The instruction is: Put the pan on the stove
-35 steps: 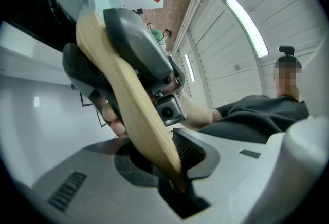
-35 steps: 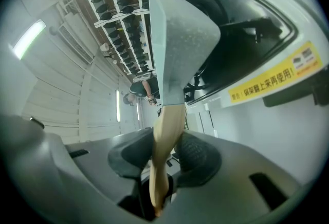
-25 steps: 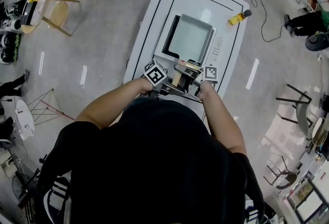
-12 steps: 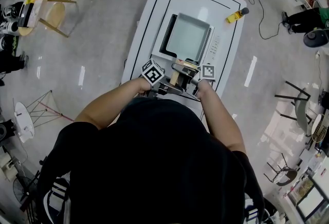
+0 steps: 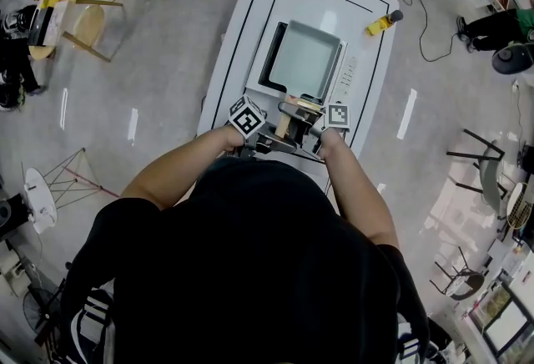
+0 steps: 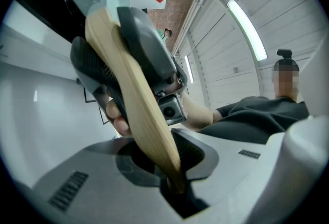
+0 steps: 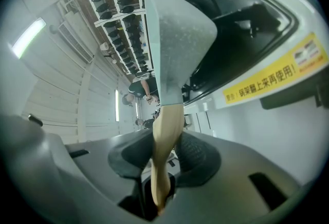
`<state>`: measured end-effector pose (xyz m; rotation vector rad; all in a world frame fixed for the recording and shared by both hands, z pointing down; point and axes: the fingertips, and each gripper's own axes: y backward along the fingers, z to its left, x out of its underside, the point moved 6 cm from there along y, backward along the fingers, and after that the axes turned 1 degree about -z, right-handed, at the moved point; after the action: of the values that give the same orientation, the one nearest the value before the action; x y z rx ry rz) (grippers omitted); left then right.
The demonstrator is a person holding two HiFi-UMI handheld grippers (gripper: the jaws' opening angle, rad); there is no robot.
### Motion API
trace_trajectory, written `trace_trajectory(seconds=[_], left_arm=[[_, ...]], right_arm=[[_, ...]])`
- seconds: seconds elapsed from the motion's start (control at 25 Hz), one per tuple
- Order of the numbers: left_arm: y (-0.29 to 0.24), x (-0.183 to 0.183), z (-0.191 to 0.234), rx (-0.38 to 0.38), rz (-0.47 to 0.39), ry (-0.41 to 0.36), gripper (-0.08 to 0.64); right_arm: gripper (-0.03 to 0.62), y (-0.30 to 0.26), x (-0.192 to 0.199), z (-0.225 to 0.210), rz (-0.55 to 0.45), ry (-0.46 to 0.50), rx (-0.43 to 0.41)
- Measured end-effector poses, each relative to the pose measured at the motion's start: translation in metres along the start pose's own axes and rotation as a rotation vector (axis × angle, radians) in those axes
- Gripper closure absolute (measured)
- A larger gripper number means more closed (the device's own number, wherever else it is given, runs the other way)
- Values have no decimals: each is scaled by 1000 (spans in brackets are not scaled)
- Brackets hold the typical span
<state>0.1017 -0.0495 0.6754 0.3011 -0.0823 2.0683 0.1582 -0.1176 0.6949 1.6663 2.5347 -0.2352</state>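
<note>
Both pairs of jaws are clamped on the same pale wooden handle [image 6: 131, 89]. The left gripper [image 6: 163, 159] has just drawn in a touch tighter on it, and the right gripper [image 7: 163, 161] pinches it from the other side. The handle runs out to the square grey-green metal pan [image 5: 307, 62], which lies over the black stove [image 5: 272, 58] on the white table [image 5: 242, 45], covering most of it. The carrying looks done to me, though I cannot tell whether its base rests fully there. Letting go seems to be what's left.
</note>
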Motion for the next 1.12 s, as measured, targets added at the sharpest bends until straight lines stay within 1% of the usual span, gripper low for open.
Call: trace_trajectory(seconds=[0.56,0.64,0.76,0.88,1.12], left_arm=[[-2,-1,2,9,-7,2,488],[-2,0,2,10,2,1,482],[0,2,0,21,19,7,443],[4,0,2,26,-9,26,433],[12,-3,3,2,-43,31,425]], right_arm=[[468,3,-1,-3,-5,3,11],[466,3,-1,-2,-6,0,9],[465,4,-2,-3,-9,8,0],[460,5,-3,-4,-13,6,-9],[416,5,-3,0,-19,23,-20]])
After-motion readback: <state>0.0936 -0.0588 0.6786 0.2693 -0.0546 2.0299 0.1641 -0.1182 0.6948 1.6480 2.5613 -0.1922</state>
